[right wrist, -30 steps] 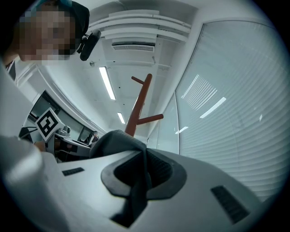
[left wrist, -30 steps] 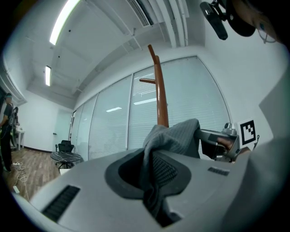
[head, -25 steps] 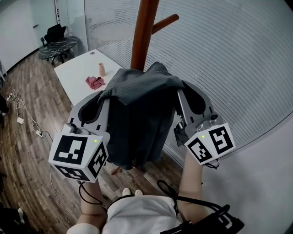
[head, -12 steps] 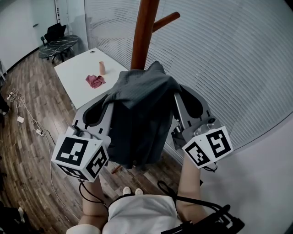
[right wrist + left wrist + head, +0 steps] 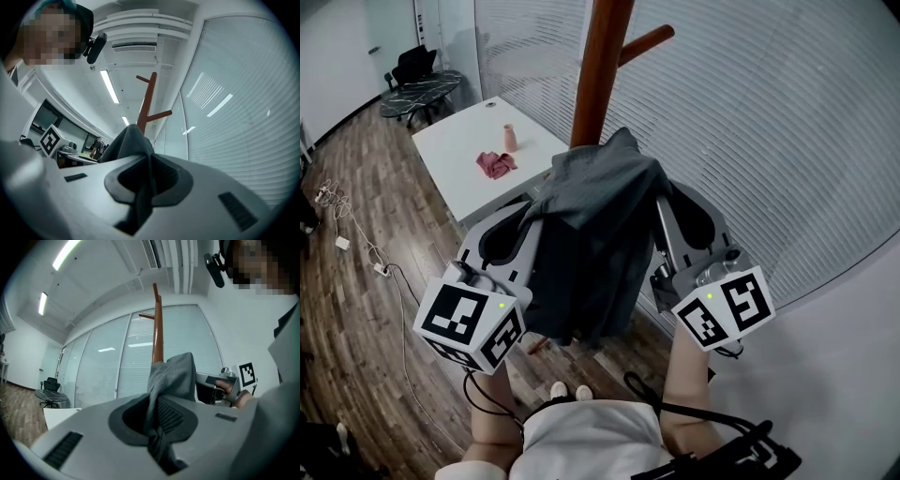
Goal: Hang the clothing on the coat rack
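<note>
A dark grey garment (image 5: 591,234) hangs in folds between both grippers, held up in front of the brown wooden coat rack pole (image 5: 598,66), which has a peg (image 5: 645,43) branching right. My left gripper (image 5: 532,208) is shut on the garment's left upper edge, and the cloth (image 5: 171,376) runs pinched between its jaws (image 5: 157,430). My right gripper (image 5: 661,194) is shut on the right upper edge, with fabric (image 5: 129,143) caught in its jaws (image 5: 147,187). The rack (image 5: 158,333) (image 5: 147,101) rises just beyond the garment's top. The garment hides the rack's lower pole.
A white table (image 5: 455,173) stands at the left behind the rack, with a pink cloth (image 5: 495,166) and a pink cup (image 5: 510,139) on it. A glass wall with blinds (image 5: 750,112) runs behind the rack. Cables (image 5: 356,244) lie on the wooden floor.
Both grippers have shifted slightly toward the rack with the garment between them; the left one moved a little to the right. Both grips are unchanged.
</note>
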Demonstrator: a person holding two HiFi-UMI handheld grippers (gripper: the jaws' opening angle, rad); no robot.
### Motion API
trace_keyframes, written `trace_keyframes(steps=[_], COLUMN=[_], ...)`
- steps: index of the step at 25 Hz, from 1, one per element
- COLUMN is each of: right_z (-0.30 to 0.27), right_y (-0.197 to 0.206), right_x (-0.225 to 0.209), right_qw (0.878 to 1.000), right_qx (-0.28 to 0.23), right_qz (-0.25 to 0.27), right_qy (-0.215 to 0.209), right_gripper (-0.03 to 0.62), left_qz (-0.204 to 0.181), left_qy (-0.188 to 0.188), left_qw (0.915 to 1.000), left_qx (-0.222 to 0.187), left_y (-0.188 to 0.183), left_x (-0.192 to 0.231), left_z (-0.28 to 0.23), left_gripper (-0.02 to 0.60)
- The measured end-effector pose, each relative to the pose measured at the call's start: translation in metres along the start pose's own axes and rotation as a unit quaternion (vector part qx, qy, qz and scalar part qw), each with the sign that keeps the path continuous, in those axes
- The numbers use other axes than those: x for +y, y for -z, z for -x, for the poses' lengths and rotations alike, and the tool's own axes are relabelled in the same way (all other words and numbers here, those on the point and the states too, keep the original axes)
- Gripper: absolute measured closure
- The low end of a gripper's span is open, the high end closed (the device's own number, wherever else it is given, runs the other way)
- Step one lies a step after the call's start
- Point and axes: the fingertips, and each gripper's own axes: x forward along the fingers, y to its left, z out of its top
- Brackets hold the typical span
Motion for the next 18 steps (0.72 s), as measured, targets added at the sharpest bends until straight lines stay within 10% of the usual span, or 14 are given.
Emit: trace_keyframes(steps=[18], right_z=[0.009], right_y=[0.007], right_x=[0.007], right_qw=[1.0], right_qx=[0.0], right_qz=[0.024], right_qy=[-0.01], right_gripper=[0.563], left_qz=[0.012], left_qy=[0.032], left_qw=[0.9994], left_qx=[-0.008], left_y=[0.011], left_x=[-0.014], left_z=[0.001], left_gripper=[0.482])
